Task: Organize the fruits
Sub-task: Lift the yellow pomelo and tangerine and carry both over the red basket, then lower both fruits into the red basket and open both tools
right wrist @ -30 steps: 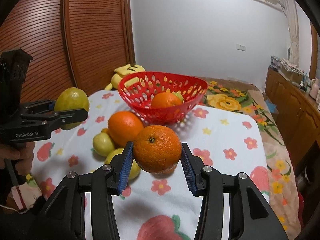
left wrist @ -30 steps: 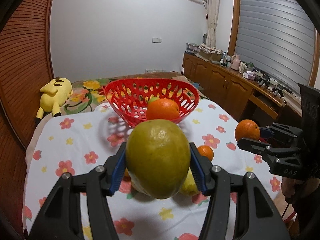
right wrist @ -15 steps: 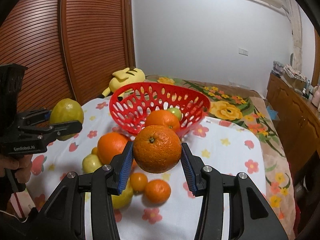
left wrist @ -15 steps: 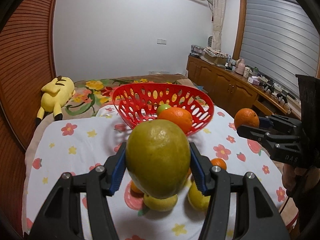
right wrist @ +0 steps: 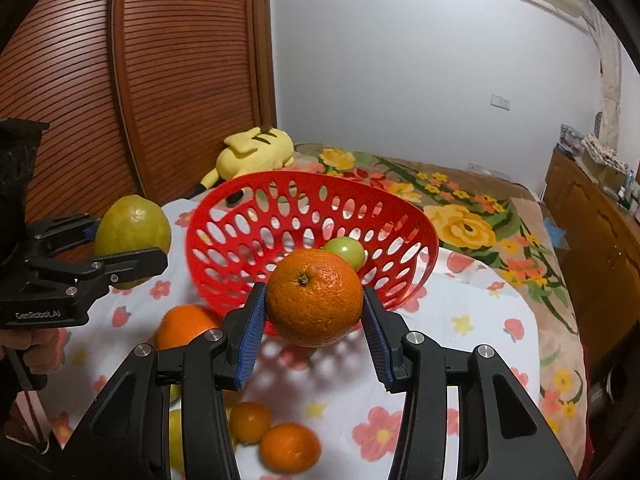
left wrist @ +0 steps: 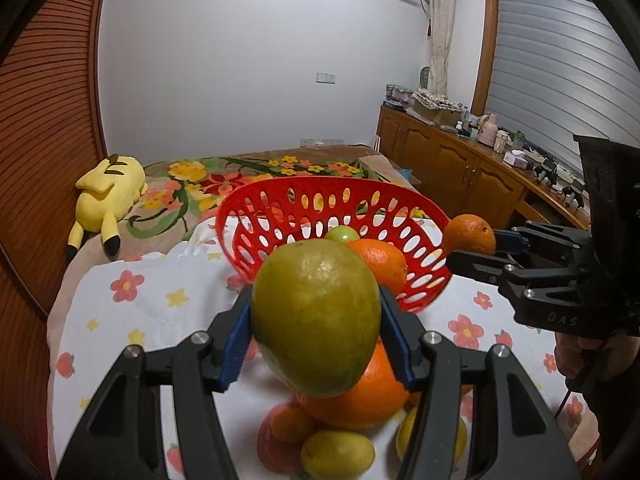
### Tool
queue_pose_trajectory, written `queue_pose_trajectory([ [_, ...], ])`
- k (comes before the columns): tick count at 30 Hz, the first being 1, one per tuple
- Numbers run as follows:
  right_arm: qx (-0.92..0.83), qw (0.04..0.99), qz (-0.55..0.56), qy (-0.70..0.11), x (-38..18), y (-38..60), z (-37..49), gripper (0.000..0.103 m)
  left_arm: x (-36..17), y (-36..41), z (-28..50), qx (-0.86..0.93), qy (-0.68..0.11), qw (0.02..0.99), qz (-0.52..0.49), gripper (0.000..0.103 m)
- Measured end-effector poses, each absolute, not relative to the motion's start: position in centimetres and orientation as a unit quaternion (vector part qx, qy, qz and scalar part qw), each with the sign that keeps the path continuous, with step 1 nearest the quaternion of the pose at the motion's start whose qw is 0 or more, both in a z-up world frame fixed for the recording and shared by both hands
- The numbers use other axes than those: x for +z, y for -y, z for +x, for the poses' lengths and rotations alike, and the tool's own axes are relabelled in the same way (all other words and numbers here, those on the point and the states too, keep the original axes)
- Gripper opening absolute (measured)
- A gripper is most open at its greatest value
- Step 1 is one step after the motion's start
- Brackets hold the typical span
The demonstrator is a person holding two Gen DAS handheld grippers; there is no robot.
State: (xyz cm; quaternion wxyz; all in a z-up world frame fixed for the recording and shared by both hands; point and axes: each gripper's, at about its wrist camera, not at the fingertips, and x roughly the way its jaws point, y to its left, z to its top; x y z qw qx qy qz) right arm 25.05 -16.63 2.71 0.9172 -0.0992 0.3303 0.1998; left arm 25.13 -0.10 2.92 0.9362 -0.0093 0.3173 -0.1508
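Note:
My left gripper is shut on a big yellow-green citrus, held above the loose fruit in front of the red basket. In the right wrist view that citrus hangs left of the basket. My right gripper is shut on an orange just before the basket's near rim; the left wrist view shows this orange at the basket's right edge. Inside the basket lie an orange and a small green fruit.
Loose oranges, small tangerines and yellow lemons lie on the flowered cloth below both grippers. A yellow plush toy lies behind the basket on the left. Wooden cabinets stand at the right.
Both grippers have carried their fruit forward toward the basket, which now looks larger and nearer. The loose fruit has slid down toward the bottom of both views.

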Motion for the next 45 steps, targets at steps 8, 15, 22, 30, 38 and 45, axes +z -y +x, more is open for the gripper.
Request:
queue_pose_trajectory([
  [8,0.192,0.912,-0.098,-0.35,1.6,17.6,28.2,0.047,2.3,1.1,28.0,-0.156,-0.328,0.932,0.001,0.058],
  [15,0.191,0.908,-0.098,-0.359,1.1,17.7,29.8,0.047,2.2,1.2,29.7,-0.152,-0.332,0.931,0.007,0.058],
  [22,0.195,0.905,-0.108,-0.362,0.6,17.2,30.1,0.047,1.9,1.2,30.8,-0.149,-0.337,0.93,0.016,0.058],
  [30,0.196,0.906,-0.11,-0.358,0.7,17.2,30.1,0.05,1.8,1.2,31.0,-0.148,-0.338,0.929,0.016,0.058],
  [38,0.19,0.912,-0.103,-0.348,1.3,17.5,29.5,0.05,1.3,1.4,31.9,-0.143,-0.339,0.929,0.025,0.058],
  [45,0.188,0.916,-0.099,-0.341,1.9,18.1,28.7,0.05,2.3,1.4,31.6,-0.135,-0.324,0.936,0.03,0.063],
])
